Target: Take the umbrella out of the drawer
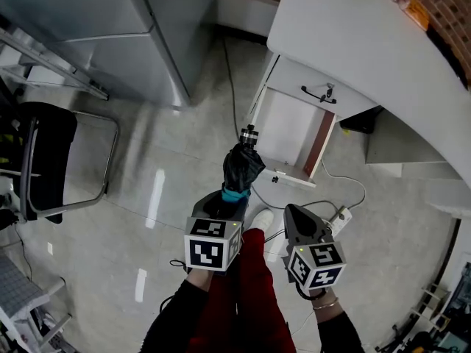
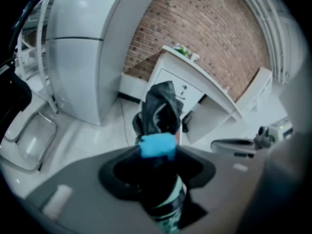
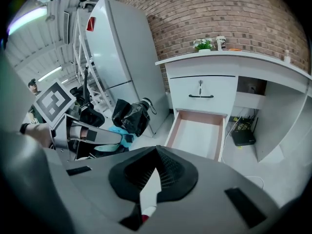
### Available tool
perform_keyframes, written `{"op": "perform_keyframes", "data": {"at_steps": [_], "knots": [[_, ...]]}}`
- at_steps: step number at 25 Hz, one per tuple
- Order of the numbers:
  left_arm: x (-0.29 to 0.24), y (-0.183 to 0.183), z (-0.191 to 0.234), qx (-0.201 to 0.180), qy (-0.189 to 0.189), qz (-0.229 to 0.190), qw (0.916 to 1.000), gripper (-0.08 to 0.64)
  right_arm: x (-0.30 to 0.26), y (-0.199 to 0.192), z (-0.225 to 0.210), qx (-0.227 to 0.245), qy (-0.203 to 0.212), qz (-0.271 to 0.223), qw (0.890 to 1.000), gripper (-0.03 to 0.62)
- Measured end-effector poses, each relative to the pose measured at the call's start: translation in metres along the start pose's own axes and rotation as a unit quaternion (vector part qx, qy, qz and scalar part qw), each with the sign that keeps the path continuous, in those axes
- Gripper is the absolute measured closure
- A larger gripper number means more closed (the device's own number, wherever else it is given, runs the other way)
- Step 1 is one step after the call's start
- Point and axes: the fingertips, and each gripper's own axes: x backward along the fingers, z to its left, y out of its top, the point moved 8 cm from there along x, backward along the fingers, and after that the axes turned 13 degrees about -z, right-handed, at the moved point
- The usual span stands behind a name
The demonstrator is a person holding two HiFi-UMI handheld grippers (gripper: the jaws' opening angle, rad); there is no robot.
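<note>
A folded black umbrella [image 1: 242,165] with a blue strap [image 2: 158,144] stands out of my left gripper [image 1: 234,190], which is shut on its lower part. In the left gripper view the umbrella [image 2: 161,110] rises from between the jaws. It hangs above the floor, in front of the open white drawer [image 1: 321,140], whose white bottom [image 3: 197,134] is bare. From the right gripper view the umbrella [image 3: 129,116] and the left gripper [image 3: 105,136] show at the left. My right gripper [image 1: 294,213] is beside the left one, its jaws [image 3: 157,152] shut with nothing in them.
A white counter [image 1: 353,43] carries the drawer. A tall grey fridge [image 1: 110,28] stands at the back left and a black chair [image 1: 44,160] at the left. A power strip [image 1: 340,215] and cables lie on the floor. A black router [image 3: 242,136] sits under the counter.
</note>
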Motion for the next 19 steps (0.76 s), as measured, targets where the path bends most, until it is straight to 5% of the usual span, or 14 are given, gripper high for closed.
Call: {"op": "perform_keyframes", "data": {"at_steps": [19], "knots": [[0.024, -0.002, 0.006, 0.003, 0.003, 0.022, 0.9998, 0.362, 0.003, -0.016, 0.011, -0.010, 0.014, 0.007, 1.000, 0.594]]}}
